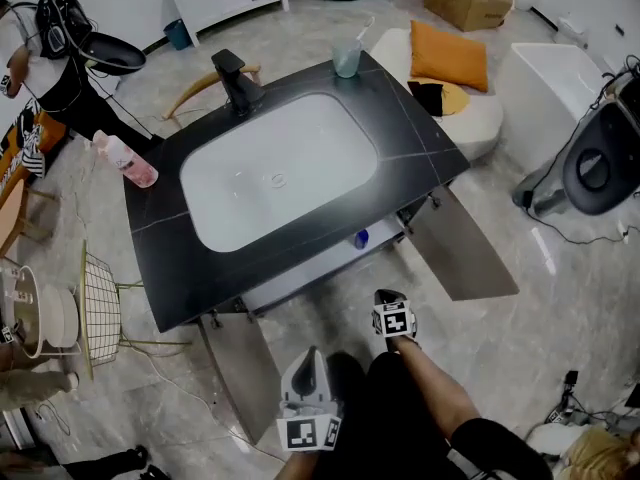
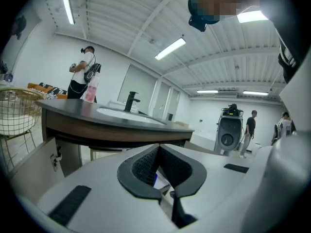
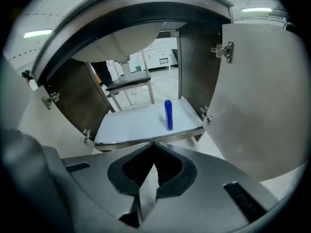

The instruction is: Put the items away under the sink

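A blue bottle [image 3: 168, 114] stands upright on the white shelf [image 3: 127, 125] inside the open cabinet under the sink; from above it peeks out below the black countertop [image 1: 425, 140] as a blue bottle [image 1: 361, 238]. My right gripper [image 3: 154, 144] is shut and empty, a short way back from the shelf's front edge. In the head view this right gripper [image 1: 385, 298] hangs before the cabinet opening. My left gripper [image 1: 311, 354] is lower left of it, with its jaws shut on nothing [image 2: 158, 147]. A pink bottle [image 1: 130, 160] and a clear cup [image 1: 347, 58] stand on the counter.
Both cabinet doors hang open: the right door [image 1: 470, 250] and the left door [image 1: 240, 366]. A black faucet [image 1: 233, 78] rises behind the basin. A wire basket [image 1: 100, 310] stands at the left, a person [image 1: 60, 63] at the far left, and a grey machine [image 1: 598, 166] at the right.
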A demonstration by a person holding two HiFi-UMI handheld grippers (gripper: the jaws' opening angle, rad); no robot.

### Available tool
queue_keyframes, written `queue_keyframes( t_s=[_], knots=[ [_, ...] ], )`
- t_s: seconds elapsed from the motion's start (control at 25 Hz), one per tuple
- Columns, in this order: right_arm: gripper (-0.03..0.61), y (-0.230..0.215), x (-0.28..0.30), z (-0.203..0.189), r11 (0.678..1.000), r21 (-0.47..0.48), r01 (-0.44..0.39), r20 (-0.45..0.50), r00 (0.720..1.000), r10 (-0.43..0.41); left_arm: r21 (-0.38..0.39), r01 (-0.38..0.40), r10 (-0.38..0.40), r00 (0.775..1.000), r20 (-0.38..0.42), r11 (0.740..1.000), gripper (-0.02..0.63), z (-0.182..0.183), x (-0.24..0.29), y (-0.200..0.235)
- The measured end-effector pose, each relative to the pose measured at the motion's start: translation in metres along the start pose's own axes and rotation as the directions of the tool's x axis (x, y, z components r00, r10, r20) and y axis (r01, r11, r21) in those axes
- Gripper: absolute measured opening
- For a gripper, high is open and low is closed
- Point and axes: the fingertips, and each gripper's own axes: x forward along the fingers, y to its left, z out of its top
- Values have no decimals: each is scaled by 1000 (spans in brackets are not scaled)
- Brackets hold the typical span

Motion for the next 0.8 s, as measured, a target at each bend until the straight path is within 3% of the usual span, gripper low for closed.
queue_keyframes(
  t_s=[0.48, 0.8],
  knots=[
    [11, 35, -195, 9, 997, -5, -73, -67, 995, 72, 23, -18, 19, 998, -58, 1000, 15, 128, -72, -87],
    [11, 46, -362, 46, 994, -49, -101, 32, 994, 103, -15, -63, 63, 998, -15, 998, 14, 215, -155, -167]
  ],
)
